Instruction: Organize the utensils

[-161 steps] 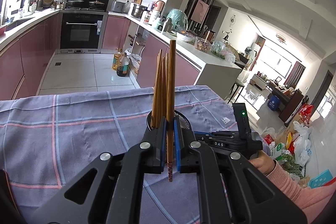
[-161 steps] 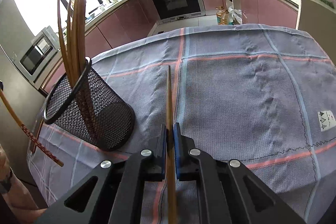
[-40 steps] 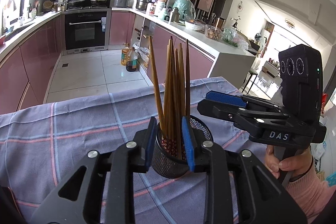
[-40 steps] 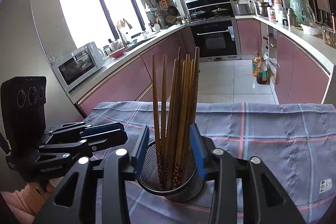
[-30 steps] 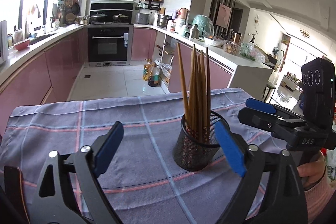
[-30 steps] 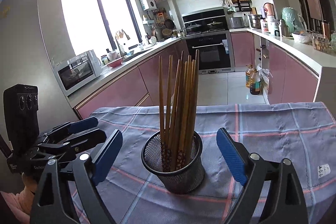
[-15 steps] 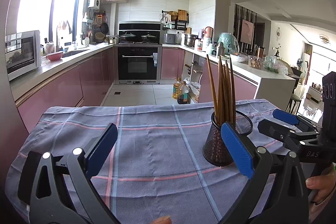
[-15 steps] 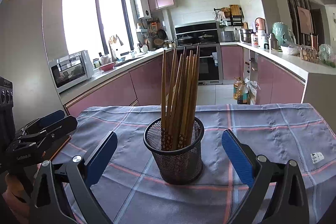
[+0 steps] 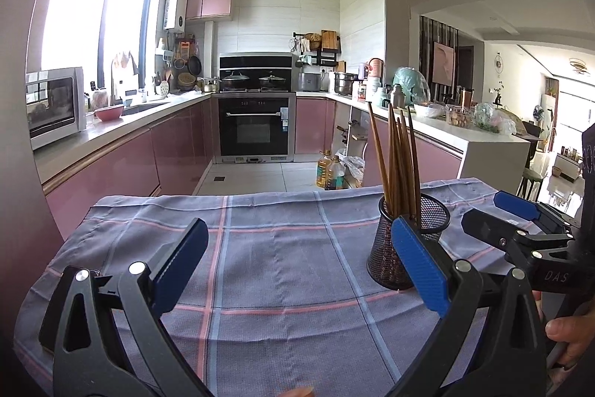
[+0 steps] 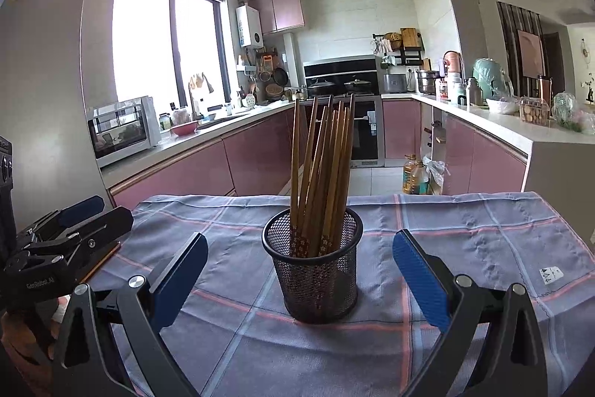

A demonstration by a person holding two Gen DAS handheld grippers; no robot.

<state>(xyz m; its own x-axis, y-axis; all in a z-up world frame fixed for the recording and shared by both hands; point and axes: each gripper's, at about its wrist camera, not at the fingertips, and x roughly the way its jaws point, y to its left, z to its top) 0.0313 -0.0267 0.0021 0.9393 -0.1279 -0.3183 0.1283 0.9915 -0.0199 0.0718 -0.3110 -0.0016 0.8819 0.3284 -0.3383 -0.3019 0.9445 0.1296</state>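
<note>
A black mesh cup (image 10: 315,272) stands upright on the checked tablecloth (image 10: 465,248) and holds several brown chopsticks (image 10: 322,173). The cup also shows in the left wrist view (image 9: 405,244), to the right, with its chopsticks (image 9: 398,162). My right gripper (image 10: 299,270) is wide open and empty, pulled back with the cup between and beyond its blue pads. My left gripper (image 9: 299,266) is wide open and empty, left of the cup. Each gripper shows in the other's view: the right one (image 9: 520,222), the left one (image 10: 67,229).
The blue-and-pink checked tablecloth (image 9: 279,248) covers the table. The table's far edge drops to the kitchen floor, where oil bottles (image 9: 331,170) stand. Pink counters and an oven (image 9: 256,127) lie beyond. A small white label (image 10: 551,274) is sewn on the cloth at right.
Both grippers let their chopsticks go into the cup, opened wide and drew back from it. Over the last second both have kept backing off and rising slightly.
</note>
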